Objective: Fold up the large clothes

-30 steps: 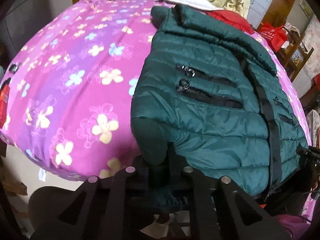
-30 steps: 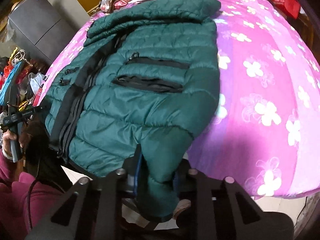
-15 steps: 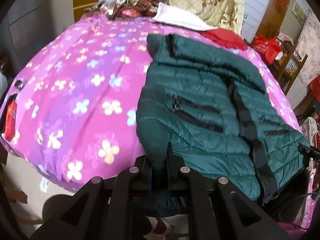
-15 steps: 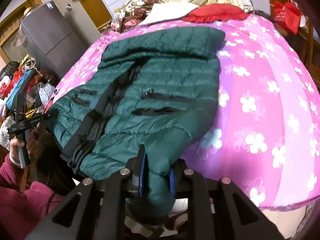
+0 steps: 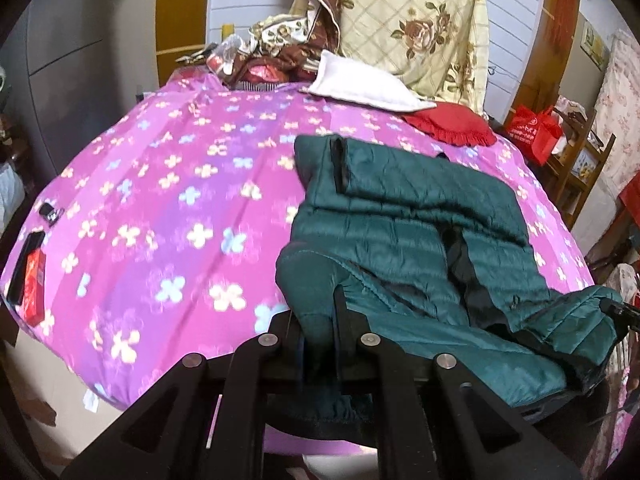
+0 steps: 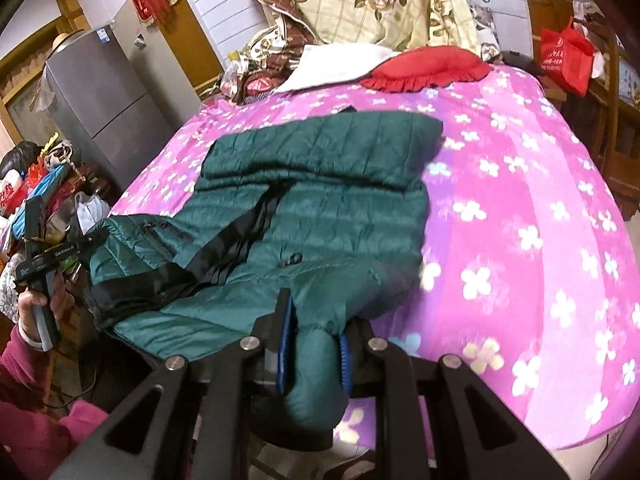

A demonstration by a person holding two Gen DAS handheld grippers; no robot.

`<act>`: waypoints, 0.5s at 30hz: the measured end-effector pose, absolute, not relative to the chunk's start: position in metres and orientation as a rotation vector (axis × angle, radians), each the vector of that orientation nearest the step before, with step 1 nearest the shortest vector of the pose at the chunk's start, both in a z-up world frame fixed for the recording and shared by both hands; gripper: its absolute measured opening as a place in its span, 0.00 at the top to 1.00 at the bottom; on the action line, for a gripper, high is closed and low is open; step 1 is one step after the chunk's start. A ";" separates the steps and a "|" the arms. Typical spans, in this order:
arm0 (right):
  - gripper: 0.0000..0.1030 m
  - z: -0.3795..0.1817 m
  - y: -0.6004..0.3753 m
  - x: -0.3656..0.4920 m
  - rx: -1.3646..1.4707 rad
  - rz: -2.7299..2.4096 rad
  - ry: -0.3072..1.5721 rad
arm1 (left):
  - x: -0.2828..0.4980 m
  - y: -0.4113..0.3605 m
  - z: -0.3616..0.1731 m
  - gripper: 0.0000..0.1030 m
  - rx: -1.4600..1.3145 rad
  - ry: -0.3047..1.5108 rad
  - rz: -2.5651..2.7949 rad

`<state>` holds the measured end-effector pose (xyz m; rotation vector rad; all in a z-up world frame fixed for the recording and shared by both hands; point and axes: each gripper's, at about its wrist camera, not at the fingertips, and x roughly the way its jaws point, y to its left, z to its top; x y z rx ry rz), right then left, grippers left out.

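Note:
A dark green puffer jacket (image 5: 400, 232) lies front up on the pink flowered bedcover (image 5: 160, 200), collar toward the far side. My left gripper (image 5: 318, 312) is shut on the jacket's near left corner, with green fabric bunched between its fingers. My right gripper (image 6: 316, 320) is shut on the near right corner of the jacket (image 6: 320, 200). The near hem hangs lifted off the bed between the two, and the front has sagged open along the black zip. In the right wrist view a hand (image 6: 40, 304) holds the left gripper (image 6: 94, 240) at the jacket's edge.
A white pillow (image 5: 360, 88), a red fringed cushion (image 5: 452, 124) and a heap of flowered quilts (image 5: 420, 20) sit at the head of the bed. A red box (image 5: 32, 280) lies on the bed's left edge. A grey fridge (image 6: 100, 100) and clutter stand to the left.
Both grippers have risen with the jacket's near corners in them. The hem has come up off the bed and the front has slackened open at the zip.

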<state>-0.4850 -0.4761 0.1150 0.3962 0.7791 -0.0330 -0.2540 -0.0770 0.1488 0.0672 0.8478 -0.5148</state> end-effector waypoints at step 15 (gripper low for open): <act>0.81 0.143 -0.514 -0.431 0.390 -0.104 0.727 | -0.210 -0.118 0.174 1.00 0.061 0.773 -0.467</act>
